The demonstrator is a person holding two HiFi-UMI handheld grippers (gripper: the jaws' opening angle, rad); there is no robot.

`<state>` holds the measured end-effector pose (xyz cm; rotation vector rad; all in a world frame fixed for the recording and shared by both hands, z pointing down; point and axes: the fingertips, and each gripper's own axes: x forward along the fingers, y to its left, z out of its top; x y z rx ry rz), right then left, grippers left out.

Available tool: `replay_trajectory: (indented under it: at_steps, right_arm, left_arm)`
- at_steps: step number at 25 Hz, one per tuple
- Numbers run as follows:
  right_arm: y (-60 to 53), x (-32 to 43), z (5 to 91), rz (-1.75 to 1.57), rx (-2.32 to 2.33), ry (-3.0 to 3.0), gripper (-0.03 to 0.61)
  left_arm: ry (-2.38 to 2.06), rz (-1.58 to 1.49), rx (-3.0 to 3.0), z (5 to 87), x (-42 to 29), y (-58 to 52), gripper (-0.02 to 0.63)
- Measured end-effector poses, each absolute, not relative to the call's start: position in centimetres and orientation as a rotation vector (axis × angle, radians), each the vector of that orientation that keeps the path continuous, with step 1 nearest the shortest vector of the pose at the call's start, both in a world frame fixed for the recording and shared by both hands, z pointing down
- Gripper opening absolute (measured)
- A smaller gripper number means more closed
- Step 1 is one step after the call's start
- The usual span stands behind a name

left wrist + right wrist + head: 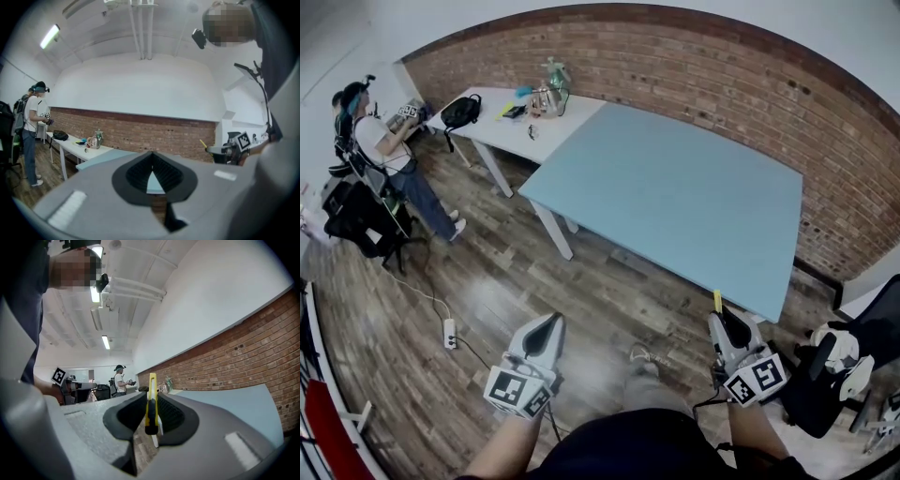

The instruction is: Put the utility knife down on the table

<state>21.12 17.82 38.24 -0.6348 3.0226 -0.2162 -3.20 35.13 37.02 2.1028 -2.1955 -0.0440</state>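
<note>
R gripper [724, 323]: jaws part-closed and clamped on the utility knife [152, 394], which sits on edge betw. them, yellow tip fwd. L gripper [546, 330]: jaws together, empty. Knife is short of the blue table [675, 197], over the floor [487, 281]. Procedure: I bring it in over the near edge, lower till the body rests on the top, then release. No dropping from height.

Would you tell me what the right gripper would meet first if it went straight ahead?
Most likely the near edge of the blue table, touched first by the yellow knife in the right gripper; whether it would clear the tabletop is unclear.
</note>
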Motion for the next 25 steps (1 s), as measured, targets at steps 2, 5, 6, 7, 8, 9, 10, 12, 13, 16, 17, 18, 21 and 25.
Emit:
replay_trajectory:
  at_steps: [2, 5, 6, 7, 8, 9, 10, 12, 13, 16, 17, 18, 21, 25]
  right_arm:
    - [15.7, 19.4, 38.1, -0.223, -0.588, 3.038, 0.075]
    - [13.2, 16.5, 37.3, -0.214, -0.538, 3.043, 0.075]
    - [12.4, 15.5, 37.0, -0.209, -0.53, 3.043, 0.075]
    - [11.6, 14.6, 36.9, -0.211, -0.523, 3.045, 0.075]
    - [10.7, 13.7, 36.8, -0.217, -0.514, 3.048, 0.075]
    - [9.8, 12.9, 36.8, -0.224, -0.5, 3.055, 0.075]
    - [8.9, 12.2, 37.0, -0.23, -0.483, 3.066, 0.075]
    - [7.0, 11.0, 37.7, -0.241, -0.454, 3.09, 0.075]
    - [5.9, 10.5, 38.1, -0.245, -0.448, 3.099, 0.075]
    - [2.3, 8.7, 38.3, -0.248, -0.441, 3.099, 0.075]
    - [1.3, 7.9, 38.1, -0.248, -0.429, 3.094, 0.075]
    - [0.4, 7.1, 37.9, -0.249, -0.411, 3.09, 0.075]
    - [-1.6, 5.2, 37.3, -0.226, -0.356, 3.094, 0.075]
    - [-4.5, 3.9, 36.9, -0.217, -0.38, 3.087, 0.075]
  left_arm:
    - [-2.213, -0.042, 2.08, 36.7, -4.0, 33.7, 0.003]
    - [-2.221, -0.01, 2.061, 36.0, -5.5, 32.0, 0.003]
    - [-2.215, -0.013, 2.051, 36.0, -6.1, 31.3, 0.003]
    - [-2.204, -0.029, 2.04, 36.0, -6.6, 30.5, 0.003]
    - [-2.192, -0.05, 2.034, 35.9, -6.9, 29.5, 0.003]
    - [-2.183, -0.063, 2.04, 35.7, -6.9, 28.4, 0.003]
    - [-2.18, -0.062, 2.056, 35.5, -6.8, 27.2, 0.003]
    - [-2.181, -0.042, 2.086, 35.1, -6.8, 25.0, 0.003]
    - [-2.182, -0.032, 2.088, 35.1, -7.1, 23.9, 0.003]
    - [-2.204, -0.016, 2.056, 35.6, -9.2, 20.7, 0.003]
    - [-2.215, -0.012, 2.043, 35.7, -10.0, 19.8, 0.003]
    - [-2.226, -0.007, 2.033, 35.5, -10.7, 18.9, 0.003]
    - [-2.252, 0.001, 2.034, 34.3, -12.1, 16.5, 0.003]
    - [-2.245, 0.028, 2.058, 33.5, -13.7, 13.9, 0.003]
